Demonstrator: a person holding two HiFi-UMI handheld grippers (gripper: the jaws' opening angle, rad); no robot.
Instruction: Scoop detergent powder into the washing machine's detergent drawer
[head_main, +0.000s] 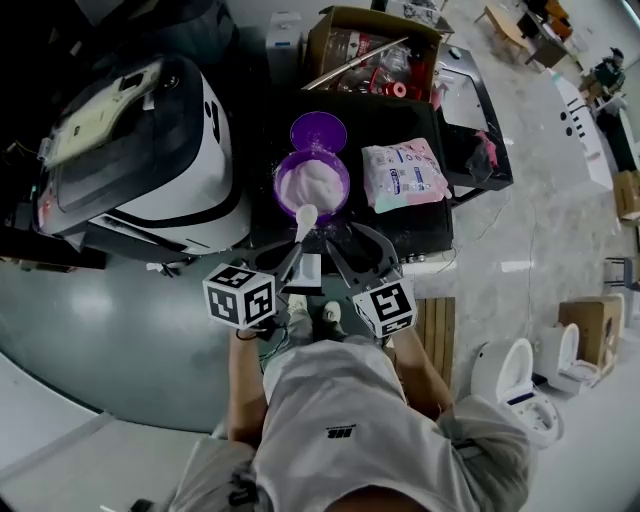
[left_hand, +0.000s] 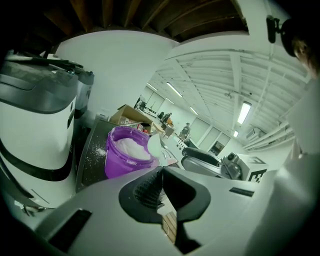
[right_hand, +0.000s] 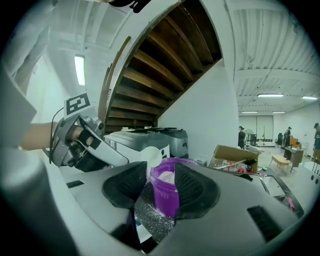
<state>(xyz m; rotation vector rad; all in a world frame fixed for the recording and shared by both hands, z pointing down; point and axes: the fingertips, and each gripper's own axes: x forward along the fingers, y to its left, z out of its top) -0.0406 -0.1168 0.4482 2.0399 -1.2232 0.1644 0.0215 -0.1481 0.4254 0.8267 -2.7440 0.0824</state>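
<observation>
Plainly, the left claw (left_hand: 161, 172) is clenched on the handle of a white scoop (left_hand: 154, 145). The scoop's bowl rises just past the tips, so the grip sits far back on the handle, probably to give reach into the tub. From the head view the scoop (head_main: 305, 215) points away from the person, with its bowl at the near rim of the purple tub of detergent powder (head_main: 312, 185). I cannot tell whether it carries a load.

The right claw (right_hand: 160, 172) is released and empty. The tub (right_hand: 167, 192) shows between its jaws but stands well beyond them, untouched. The claw hangs just beside the left one, at the near edge of the black worktop (head_main: 400, 225), likely ready to steady the tub or open something.

The tub's purple lid (head_main: 318, 132) lies just behind it, out of the scoop's path. A pink and white detergent bag (head_main: 403, 175) rests to the right. Spilled powder grains (left_hand: 92, 150) dust the worktop beside the tub.

The white and black washing machine (head_main: 140, 140) stands to the left of the worktop. Its detergent drawer cannot be made out in any view, so the carry across to it looks not yet made.
</observation>
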